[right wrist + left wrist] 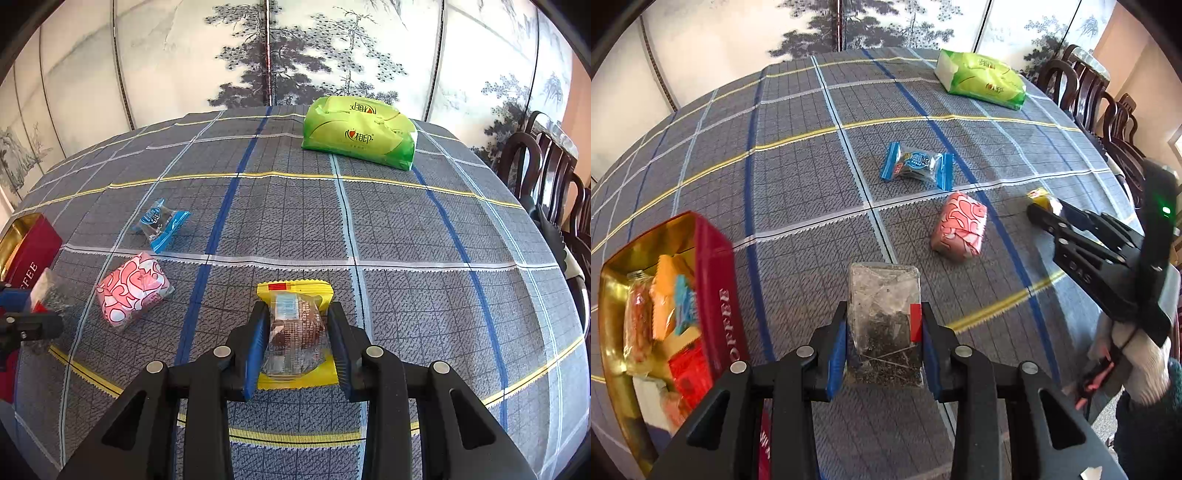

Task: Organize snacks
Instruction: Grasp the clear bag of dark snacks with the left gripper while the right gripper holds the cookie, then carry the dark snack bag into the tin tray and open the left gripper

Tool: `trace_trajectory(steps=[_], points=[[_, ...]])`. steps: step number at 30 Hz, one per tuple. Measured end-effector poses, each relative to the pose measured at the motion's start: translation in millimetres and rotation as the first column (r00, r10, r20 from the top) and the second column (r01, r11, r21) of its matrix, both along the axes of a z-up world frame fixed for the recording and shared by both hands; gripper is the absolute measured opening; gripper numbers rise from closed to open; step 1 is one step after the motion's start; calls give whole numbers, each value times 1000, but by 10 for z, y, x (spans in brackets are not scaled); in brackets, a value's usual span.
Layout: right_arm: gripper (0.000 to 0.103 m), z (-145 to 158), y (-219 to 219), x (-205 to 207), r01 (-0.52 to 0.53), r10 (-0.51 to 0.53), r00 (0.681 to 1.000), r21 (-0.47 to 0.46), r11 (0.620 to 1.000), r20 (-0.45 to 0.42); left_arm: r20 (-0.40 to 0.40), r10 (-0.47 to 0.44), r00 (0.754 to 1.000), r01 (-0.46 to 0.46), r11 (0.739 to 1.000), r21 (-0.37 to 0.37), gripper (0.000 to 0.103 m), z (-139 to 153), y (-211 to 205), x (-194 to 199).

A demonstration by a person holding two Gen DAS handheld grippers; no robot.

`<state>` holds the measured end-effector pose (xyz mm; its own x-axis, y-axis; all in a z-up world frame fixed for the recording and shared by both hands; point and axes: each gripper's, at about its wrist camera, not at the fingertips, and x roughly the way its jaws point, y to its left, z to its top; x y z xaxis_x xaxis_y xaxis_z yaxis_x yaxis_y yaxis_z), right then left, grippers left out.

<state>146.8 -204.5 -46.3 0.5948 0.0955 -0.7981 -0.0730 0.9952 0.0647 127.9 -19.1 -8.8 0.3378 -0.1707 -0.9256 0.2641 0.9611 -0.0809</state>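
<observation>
Here a grey plaid tablecloth (406,229) covers the table before a painted screen (295,55). The left gripper (884,332) pinches a clear packet (884,295) beside the red tin (716,280) at the left edge. The right gripper (297,332) clamps a yellow-edged snack (295,321). The tin's contents are blurred.

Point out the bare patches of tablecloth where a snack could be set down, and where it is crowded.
Bare: the wide stretch between the green pack and the yellow snack, and the cloth right of both. Crowded: left side, where the blue candy, pink packet and red tin sit close together.
</observation>
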Motion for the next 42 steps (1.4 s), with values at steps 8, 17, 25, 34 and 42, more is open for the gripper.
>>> trace_trajectory(steps=[8, 17, 25, 34, 42], points=[[35, 1, 3, -2, 0, 0, 1000, 1, 1000, 0, 42, 28, 999, -26, 998, -54, 32, 368, 269, -241], [35, 0, 2, -1, 0, 0, 1000, 0, 1000, 0, 100, 118, 988, -120, 993, 9, 32, 585, 883, -325], [35, -2, 2, 2, 0, 0, 1000, 1, 1000, 0, 87, 235, 968, -241, 969, 62, 32, 499, 1528, -244], [35, -1, 2, 4, 1, -1, 1000, 2, 1000, 0, 66, 307, 949, -311, 949, 57, 32, 367, 1982, -94], [35, 0, 5, 4, 0, 0, 1000, -1, 1000, 0, 24, 288, 957, -289, 956, 45, 32, 128, 1984, 33]])
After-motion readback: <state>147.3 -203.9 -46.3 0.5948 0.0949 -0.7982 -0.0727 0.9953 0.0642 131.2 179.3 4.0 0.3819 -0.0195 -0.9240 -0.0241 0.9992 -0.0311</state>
